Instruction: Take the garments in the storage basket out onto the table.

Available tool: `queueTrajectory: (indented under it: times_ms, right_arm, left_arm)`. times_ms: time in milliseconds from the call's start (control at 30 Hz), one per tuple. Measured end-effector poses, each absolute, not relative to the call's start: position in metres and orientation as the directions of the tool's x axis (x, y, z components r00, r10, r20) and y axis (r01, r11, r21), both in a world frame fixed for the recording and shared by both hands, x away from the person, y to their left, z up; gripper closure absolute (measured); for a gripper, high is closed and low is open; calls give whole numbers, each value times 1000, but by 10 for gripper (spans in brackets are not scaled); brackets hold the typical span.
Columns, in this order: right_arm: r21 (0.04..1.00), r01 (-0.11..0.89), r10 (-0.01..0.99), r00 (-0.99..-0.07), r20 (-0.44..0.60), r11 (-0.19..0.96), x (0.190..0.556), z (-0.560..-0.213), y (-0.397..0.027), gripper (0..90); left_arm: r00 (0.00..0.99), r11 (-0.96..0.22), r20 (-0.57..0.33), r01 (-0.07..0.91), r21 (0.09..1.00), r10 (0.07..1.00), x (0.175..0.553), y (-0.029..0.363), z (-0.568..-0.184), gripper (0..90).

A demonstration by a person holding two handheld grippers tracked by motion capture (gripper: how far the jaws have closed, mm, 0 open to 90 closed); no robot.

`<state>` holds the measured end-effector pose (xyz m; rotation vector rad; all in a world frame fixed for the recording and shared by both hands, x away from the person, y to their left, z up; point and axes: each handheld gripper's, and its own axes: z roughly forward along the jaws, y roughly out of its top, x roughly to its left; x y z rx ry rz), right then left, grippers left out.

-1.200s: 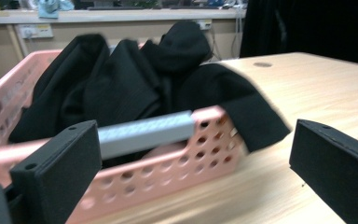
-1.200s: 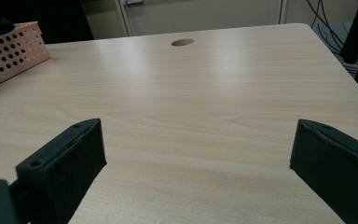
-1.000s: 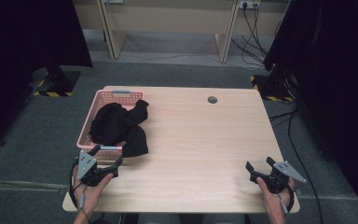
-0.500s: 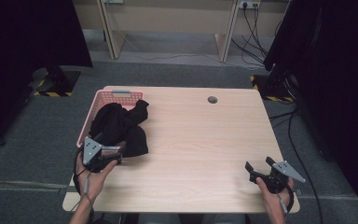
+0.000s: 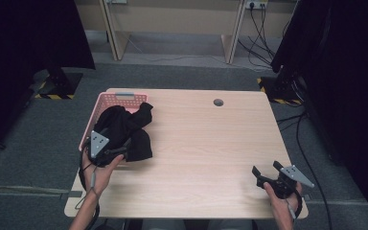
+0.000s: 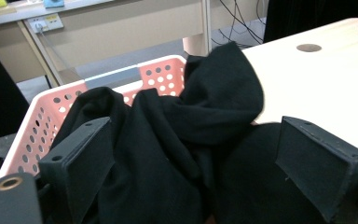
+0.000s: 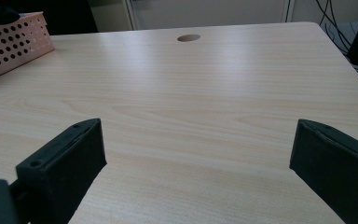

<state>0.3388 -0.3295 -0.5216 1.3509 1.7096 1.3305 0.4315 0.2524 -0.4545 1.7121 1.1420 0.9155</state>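
Observation:
A black garment (image 5: 124, 127) is heaped in a pink perforated basket (image 5: 106, 98) at the table's left, and part of it spills over the rim onto the wood. My left gripper (image 5: 117, 152) is at the near edge of that heap. In the left gripper view the black garment (image 6: 191, 116) lies between the jaws of the left gripper (image 6: 193, 135). The jaws have just been closing a little but still stand wide, open, with the pads not pressing the cloth. My right gripper (image 5: 266, 168) rests open near the front right corner, with bare wood between its jaws (image 7: 196, 130).
The light wooden table (image 5: 211, 143) has a round cable hole (image 5: 218, 102) at its far middle. The basket wall (image 7: 14, 42) is seen far left in the right gripper view. Dark curtains, desk legs and cables stand beyond the table.
My left gripper has moved forward and up from the front left edge to the near side of the garment. The right gripper has stayed still.

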Motion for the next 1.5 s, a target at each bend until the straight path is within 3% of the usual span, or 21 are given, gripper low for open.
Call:
queueTrajectory:
  times_ms: [800,1500]
  right_arm:
    - [935,356,937,-324,129,-6,338,-522,-328,32]
    - [936,351,935,-327,134,-11,337,-522,-328,32]
  left_arm:
    - [281,-275,166,411,869,945,467,260,-442,126]
    - [299,-321,180,533,783,937,498,249,-448,283]
